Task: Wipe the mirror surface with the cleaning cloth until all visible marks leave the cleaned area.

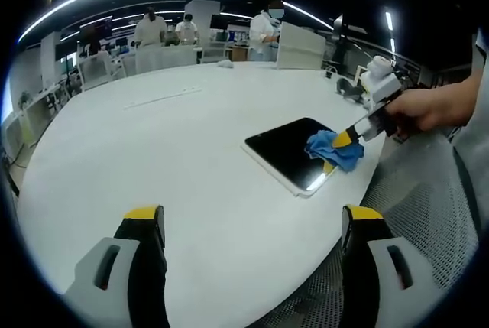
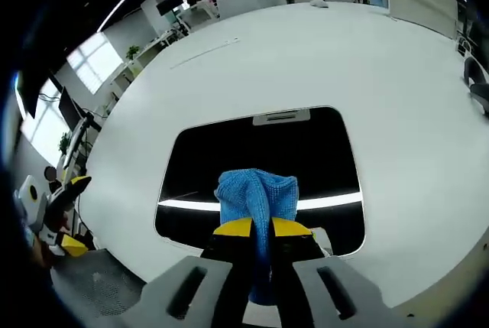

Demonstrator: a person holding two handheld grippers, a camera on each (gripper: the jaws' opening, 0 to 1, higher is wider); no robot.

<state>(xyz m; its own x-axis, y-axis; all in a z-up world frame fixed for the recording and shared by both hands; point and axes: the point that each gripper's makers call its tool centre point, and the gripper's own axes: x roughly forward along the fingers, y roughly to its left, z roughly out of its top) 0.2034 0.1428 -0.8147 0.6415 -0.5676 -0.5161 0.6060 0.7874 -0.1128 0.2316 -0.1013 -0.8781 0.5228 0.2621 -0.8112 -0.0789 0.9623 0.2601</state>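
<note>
Where the right gripper (image 2: 262, 228) rises from the bottom of the right gripper view, its yellow-tipped jaws stand nearly closed, pinching a blue cleaning cloth (image 2: 257, 195) whose lower part is hidden between them while its bunched top presses on the mirror (image 2: 260, 144). This mirror, a dark rounded rectangle with a pale frame, lies flat on the white table (image 2: 328, 53); its nearest edge is cut off behind the gripper body, and a bright strip of reflected light crosses it on both sides of the cloth. Seen from the left gripper view, the mirror (image 1: 286, 152) sits near the table (image 1: 168, 160) edge, with the cloth (image 1: 336, 149) on its right corner, gripped by the right gripper (image 1: 341, 140), which a hand (image 1: 432, 110) holds; the arm behind it runs out of view. On the near side of the mirror, the left gripper (image 1: 252, 221) hovers over bare tabletop well apart from the mirror, its jaws spread wide with nothing between them. Beside the mirror, past the table edge, grey mesh chair backs (image 1: 428, 190) show only in part. Far beyond the mirror, across the table, several people (image 1: 267, 30) stand among white chairs and desks, too small and blurred to make out further.
</note>
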